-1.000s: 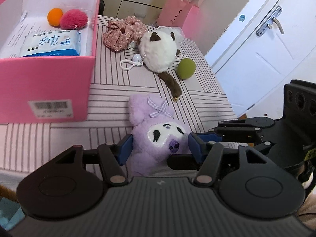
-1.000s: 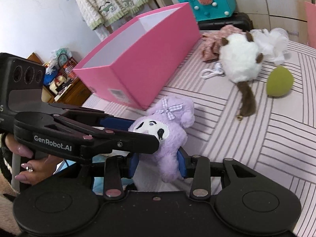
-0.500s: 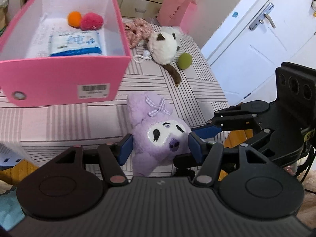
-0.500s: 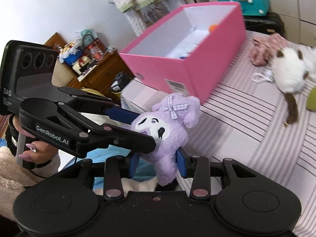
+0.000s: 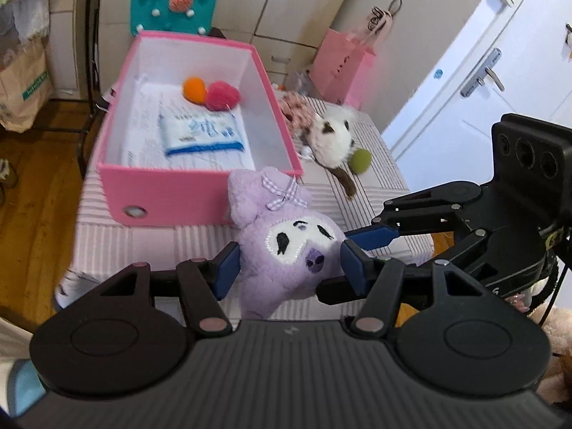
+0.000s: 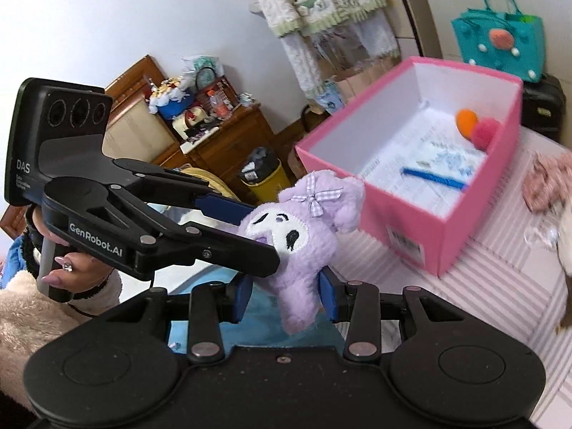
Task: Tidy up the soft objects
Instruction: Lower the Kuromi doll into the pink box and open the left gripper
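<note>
Both grippers are shut on a purple plush toy (image 5: 286, 246) and hold it in the air in front of the pink box (image 5: 161, 186). My left gripper (image 5: 289, 268) squeezes the plush's head from both sides. My right gripper (image 6: 287, 295) pinches its lower body; the plush (image 6: 304, 236) shows there too, with the left gripper coming in from the left. The pink box (image 6: 429, 221) holds an orange ball (image 5: 195, 87), a pink pompom (image 5: 223, 95) and a blue-and-white tissue pack (image 5: 202, 134).
On the striped table (image 5: 150, 246) right of the box lie a white-and-brown plush (image 5: 330, 137), a green ball (image 5: 360, 160) and a floral pink scrunchie (image 5: 295, 109). A pink bag (image 5: 343, 68) and a teal bag (image 5: 175, 3) stand behind. A white door (image 5: 482, 82) is at right.
Both grippers have lifted the purple plush up off the table and higher above it. The box's inside now shows from above.
</note>
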`<state>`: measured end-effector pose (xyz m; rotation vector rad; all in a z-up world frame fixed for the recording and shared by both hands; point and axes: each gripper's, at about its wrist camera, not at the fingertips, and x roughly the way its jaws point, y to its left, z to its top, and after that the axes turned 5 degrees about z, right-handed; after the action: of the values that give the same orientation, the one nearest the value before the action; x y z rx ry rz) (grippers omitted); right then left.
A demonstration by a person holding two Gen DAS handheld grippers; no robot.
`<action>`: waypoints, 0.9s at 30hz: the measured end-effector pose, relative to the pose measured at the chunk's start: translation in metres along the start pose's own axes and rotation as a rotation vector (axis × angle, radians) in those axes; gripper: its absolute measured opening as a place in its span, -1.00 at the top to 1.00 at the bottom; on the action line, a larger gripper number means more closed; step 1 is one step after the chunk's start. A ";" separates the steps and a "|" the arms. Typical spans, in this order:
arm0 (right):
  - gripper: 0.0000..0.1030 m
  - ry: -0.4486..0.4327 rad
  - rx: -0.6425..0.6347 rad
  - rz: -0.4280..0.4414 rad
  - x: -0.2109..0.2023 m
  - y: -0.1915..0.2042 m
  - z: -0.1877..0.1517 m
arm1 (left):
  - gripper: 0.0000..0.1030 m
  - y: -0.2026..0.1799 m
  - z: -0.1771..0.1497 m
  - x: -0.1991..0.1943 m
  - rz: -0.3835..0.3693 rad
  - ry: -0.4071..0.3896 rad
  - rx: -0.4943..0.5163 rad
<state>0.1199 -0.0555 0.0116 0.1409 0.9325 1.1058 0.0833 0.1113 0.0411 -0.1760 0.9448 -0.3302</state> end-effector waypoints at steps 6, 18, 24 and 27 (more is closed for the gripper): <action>0.12 -0.055 -0.071 -0.046 0.005 0.002 0.033 | -0.15 0.016 0.026 -0.006 0.032 -0.082 0.018; 0.15 -0.060 -0.095 -0.208 0.043 -0.071 0.104 | -0.14 0.064 0.105 0.078 0.044 -0.147 -0.062; 0.16 0.009 -0.182 -0.283 0.078 -0.106 0.137 | -0.15 0.081 0.138 0.123 0.124 -0.117 -0.091; 0.16 0.026 -0.210 -0.292 0.093 -0.122 0.146 | -0.14 0.088 0.149 0.141 0.178 -0.094 -0.101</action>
<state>0.3199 0.0104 -0.0141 -0.1778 0.8238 0.9274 0.2990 0.1449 -0.0058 -0.1967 0.8780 -0.1087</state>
